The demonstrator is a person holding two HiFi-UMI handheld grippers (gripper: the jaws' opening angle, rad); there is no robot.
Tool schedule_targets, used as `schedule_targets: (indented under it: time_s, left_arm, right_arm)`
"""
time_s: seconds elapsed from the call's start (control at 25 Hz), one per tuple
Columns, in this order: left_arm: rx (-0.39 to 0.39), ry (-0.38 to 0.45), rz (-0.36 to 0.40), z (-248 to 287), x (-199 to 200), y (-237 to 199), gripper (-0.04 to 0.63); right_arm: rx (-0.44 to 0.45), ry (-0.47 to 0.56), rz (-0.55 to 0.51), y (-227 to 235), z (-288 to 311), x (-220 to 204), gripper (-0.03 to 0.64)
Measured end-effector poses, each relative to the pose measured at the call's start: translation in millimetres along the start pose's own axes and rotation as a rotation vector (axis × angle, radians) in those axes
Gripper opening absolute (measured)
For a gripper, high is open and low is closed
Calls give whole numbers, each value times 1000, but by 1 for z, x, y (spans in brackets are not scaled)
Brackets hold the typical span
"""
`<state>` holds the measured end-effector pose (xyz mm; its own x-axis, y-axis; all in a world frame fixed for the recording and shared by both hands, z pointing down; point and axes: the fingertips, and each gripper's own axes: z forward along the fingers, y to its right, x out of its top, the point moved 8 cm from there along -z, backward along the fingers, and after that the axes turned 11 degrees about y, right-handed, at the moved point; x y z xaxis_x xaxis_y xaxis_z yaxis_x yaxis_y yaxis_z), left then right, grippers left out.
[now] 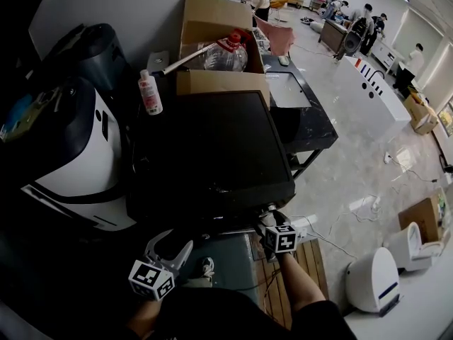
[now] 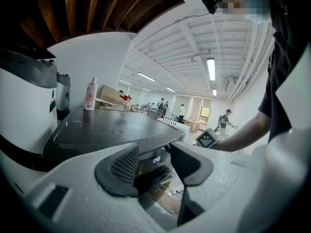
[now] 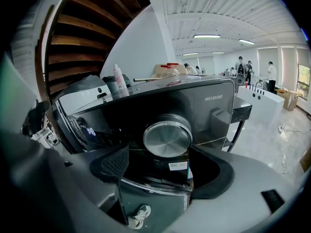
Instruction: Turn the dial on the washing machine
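Right gripper (image 3: 158, 155) jaws wide apart, gripping nothing, silver dial (image 3: 167, 138) just ahead between its tips, on washing machine (image 3: 214, 113) front panel, left gripper (image 2: 153, 155) wide open, empty, machine's top edge just ahead

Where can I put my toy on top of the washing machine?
The washer top is bare from its front edge back to the bottle and boxes. The back is crowded: bottle at left, boxes holding a jug.
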<state>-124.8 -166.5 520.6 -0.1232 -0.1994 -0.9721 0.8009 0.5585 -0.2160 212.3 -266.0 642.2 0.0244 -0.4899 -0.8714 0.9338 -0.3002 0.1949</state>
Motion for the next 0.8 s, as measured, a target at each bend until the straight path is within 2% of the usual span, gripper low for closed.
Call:
schedule_targets:
  time_s: [0.24, 0.48, 0.8]
  left_arm:
    - [2, -5, -1, -3, -2, 0, 199]
    - [14, -2, 6, -6, 0, -3, 199]
    - [-12, 5, 10, -4, 2, 4, 199]
  right_arm:
    - [34, -51, 12, -4, 4, -10, 365]
    - [48, -42, 16, -14, 5, -18, 357]
    - [18, -30, 43, -16, -11, -23, 360]
